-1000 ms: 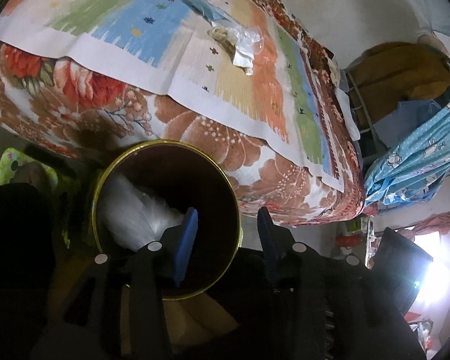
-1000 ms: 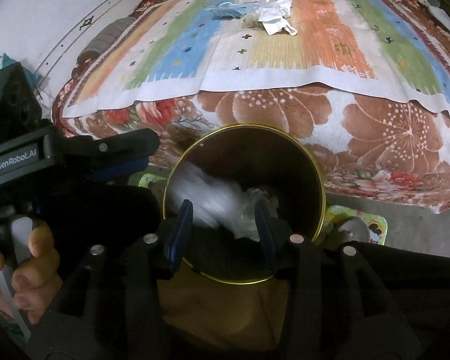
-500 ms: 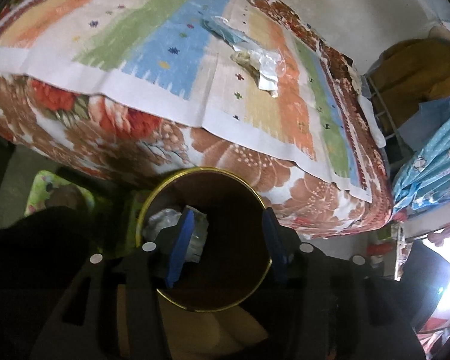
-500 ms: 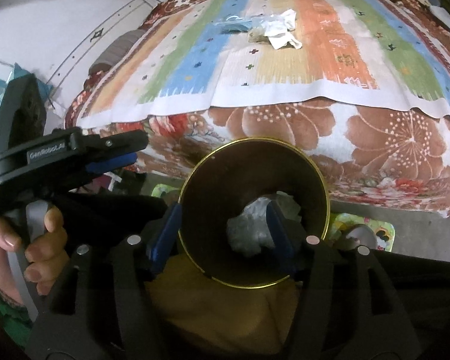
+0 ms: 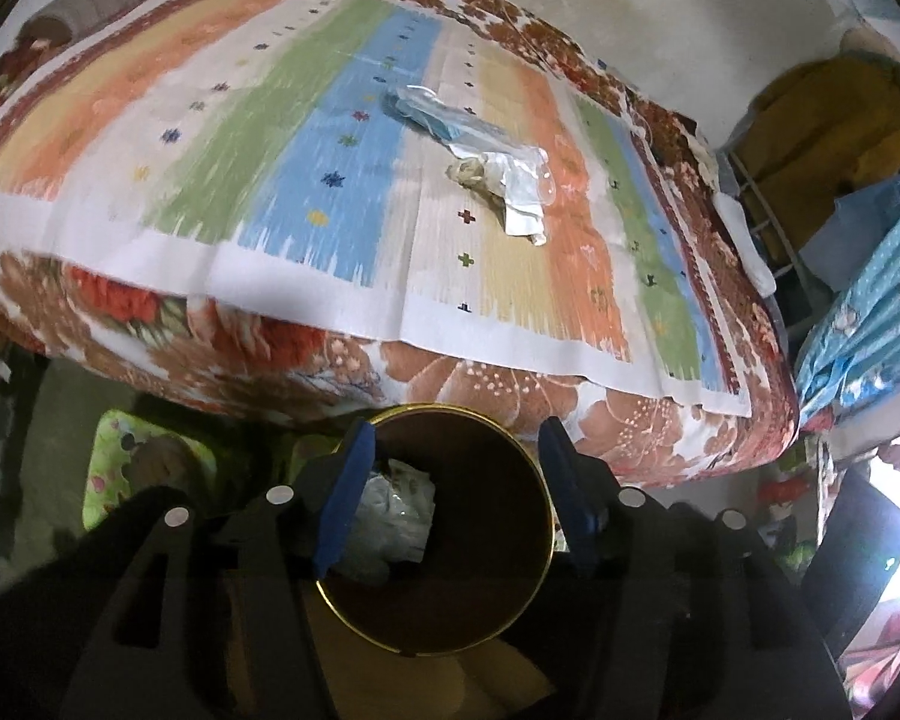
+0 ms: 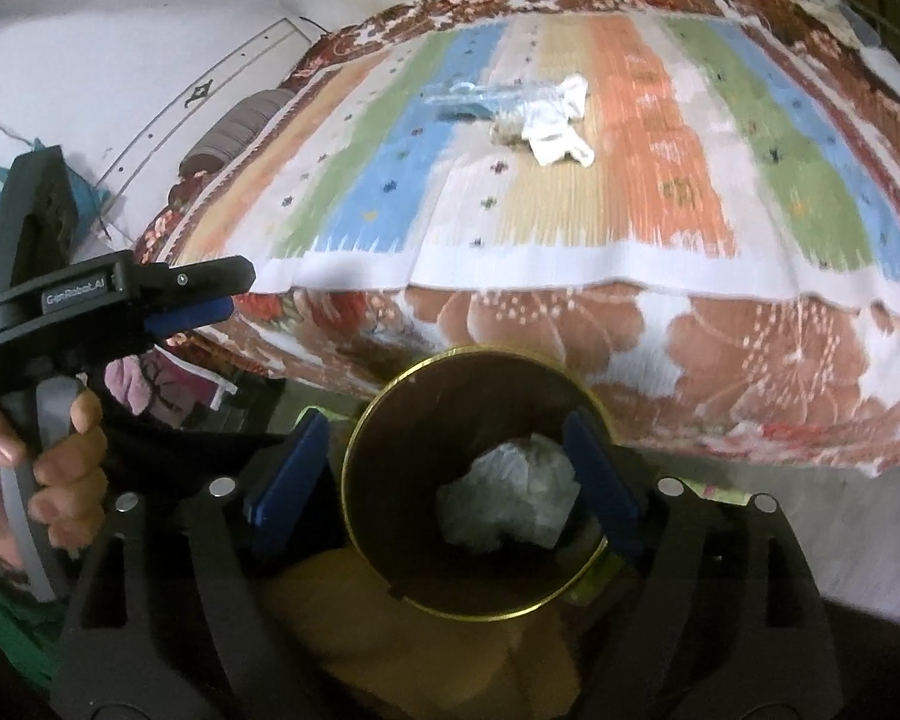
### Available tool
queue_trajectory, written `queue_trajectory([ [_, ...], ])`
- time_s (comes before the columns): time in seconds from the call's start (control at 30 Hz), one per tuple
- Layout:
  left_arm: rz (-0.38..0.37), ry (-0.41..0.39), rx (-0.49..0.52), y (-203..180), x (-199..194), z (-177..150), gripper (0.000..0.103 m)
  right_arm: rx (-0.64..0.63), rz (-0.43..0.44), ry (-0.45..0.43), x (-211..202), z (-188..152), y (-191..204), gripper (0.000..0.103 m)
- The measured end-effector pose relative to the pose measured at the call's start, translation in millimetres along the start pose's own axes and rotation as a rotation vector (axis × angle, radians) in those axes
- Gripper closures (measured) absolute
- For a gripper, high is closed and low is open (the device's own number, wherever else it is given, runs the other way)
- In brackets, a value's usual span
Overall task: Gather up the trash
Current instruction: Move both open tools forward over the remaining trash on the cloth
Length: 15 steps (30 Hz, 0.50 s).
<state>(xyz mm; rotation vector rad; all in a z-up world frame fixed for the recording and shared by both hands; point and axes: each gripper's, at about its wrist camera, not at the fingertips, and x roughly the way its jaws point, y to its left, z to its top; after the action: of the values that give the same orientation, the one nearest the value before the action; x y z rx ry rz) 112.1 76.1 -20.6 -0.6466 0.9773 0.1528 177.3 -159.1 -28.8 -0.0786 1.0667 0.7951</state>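
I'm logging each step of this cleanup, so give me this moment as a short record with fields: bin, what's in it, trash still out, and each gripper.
bin: round brown bin with gold rim, on the floor beside the bed
contents: crumpled white plastic wad
trash still out: clear and white wrappers lying on the striped bedcover
left gripper: open, holding nothing, above the bin
right gripper: open, holding nothing, above the bin
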Motion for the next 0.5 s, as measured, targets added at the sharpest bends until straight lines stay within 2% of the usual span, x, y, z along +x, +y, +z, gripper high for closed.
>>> queue_trajectory([
  [0.2,0.049,-0.019,0.068,-4,-4,28,0.039,-0.054,-0.028,-0.051,-10,28,-2,0.021],
  [0.3,0.128,-0.06,0.073,-2,-5,38,0.039,-0.05,-0.042,-0.086,-15,44,-9,0.019],
  [0.43,0.134,-0.043,0.094,-6,3,50,0.038,-0.041,-0.05,-0.15,-21,60,-15,0.009],
  [0.5,0.126,-0.025,0.094,-6,9,57,0.033,-0.027,-0.051,-0.162,-20,65,-17,0.009],
])
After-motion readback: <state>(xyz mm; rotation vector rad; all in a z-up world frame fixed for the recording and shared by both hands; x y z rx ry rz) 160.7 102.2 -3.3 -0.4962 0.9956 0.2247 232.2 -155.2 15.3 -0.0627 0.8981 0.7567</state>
